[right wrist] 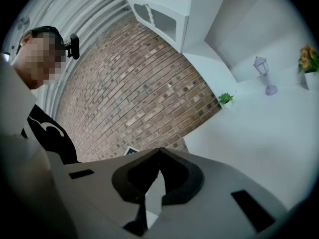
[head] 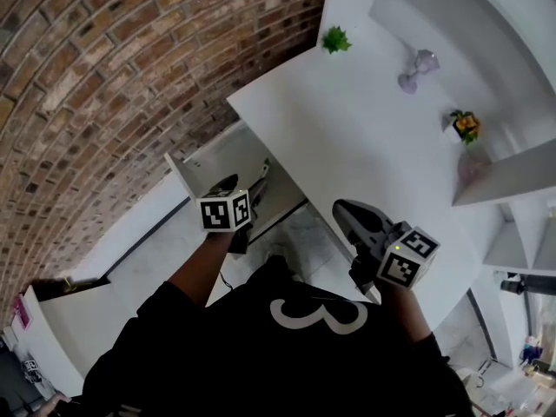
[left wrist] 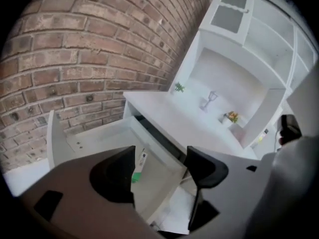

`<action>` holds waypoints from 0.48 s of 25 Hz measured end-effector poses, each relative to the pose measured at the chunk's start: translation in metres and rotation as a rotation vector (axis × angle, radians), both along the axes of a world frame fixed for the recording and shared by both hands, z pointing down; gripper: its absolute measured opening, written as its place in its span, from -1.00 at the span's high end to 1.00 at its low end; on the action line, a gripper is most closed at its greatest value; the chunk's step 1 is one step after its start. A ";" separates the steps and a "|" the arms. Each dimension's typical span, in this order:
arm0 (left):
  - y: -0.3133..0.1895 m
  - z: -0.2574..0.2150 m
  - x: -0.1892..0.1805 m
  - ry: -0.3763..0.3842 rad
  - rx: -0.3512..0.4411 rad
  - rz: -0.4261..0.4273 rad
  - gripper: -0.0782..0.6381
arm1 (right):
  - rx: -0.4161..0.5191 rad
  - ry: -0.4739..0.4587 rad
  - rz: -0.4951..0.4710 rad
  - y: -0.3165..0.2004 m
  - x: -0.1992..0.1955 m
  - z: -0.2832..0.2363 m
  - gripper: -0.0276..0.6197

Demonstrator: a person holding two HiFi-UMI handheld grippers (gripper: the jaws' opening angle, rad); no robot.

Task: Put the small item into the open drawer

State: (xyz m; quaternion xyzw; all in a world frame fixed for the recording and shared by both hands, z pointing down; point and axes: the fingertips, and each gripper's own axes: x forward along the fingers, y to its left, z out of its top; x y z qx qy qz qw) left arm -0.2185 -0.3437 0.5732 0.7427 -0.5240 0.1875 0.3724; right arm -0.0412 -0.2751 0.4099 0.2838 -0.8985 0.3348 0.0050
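The small item (left wrist: 139, 166), a white tube with a green end, lies on the floor of the open white drawer (left wrist: 104, 133), just past the left jaw in the left gripper view. My left gripper (left wrist: 160, 159) is open above the drawer with nothing between its jaws. In the head view the left gripper (head: 229, 189) hangs over the drawer (head: 217, 156), which is pulled out from the white desk (head: 347, 137). My right gripper (head: 349, 210) hovers at the desk's near edge. Its jaws (right wrist: 159, 152) meet at the tips, shut and empty.
A brick wall (head: 104, 85) runs along the left of the drawer. On the desk's far side stand a small green plant (head: 335, 39), a clear lamp-shaped ornament (head: 418, 69) and a pot of orange flowers (head: 466, 126). White shelves (head: 508, 176) rise at the right.
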 end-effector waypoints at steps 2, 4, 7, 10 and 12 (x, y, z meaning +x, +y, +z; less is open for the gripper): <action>0.012 -0.035 0.007 0.046 0.055 0.020 -0.07 | 0.024 -0.009 -0.018 0.007 -0.002 -0.010 0.88; 0.025 -0.073 0.015 0.097 0.120 0.046 0.02 | 0.044 -0.031 -0.033 0.015 -0.004 -0.022 0.88; 0.048 -0.136 0.031 0.200 0.236 0.095 0.21 | 0.084 -0.063 -0.056 0.028 -0.008 -0.040 0.88; 0.074 -0.192 0.050 0.283 0.334 0.180 0.46 | 0.133 -0.093 -0.074 0.040 -0.011 -0.058 0.88; 0.093 -0.221 0.064 0.335 0.386 0.253 0.64 | 0.163 -0.111 -0.084 0.047 -0.012 -0.069 0.88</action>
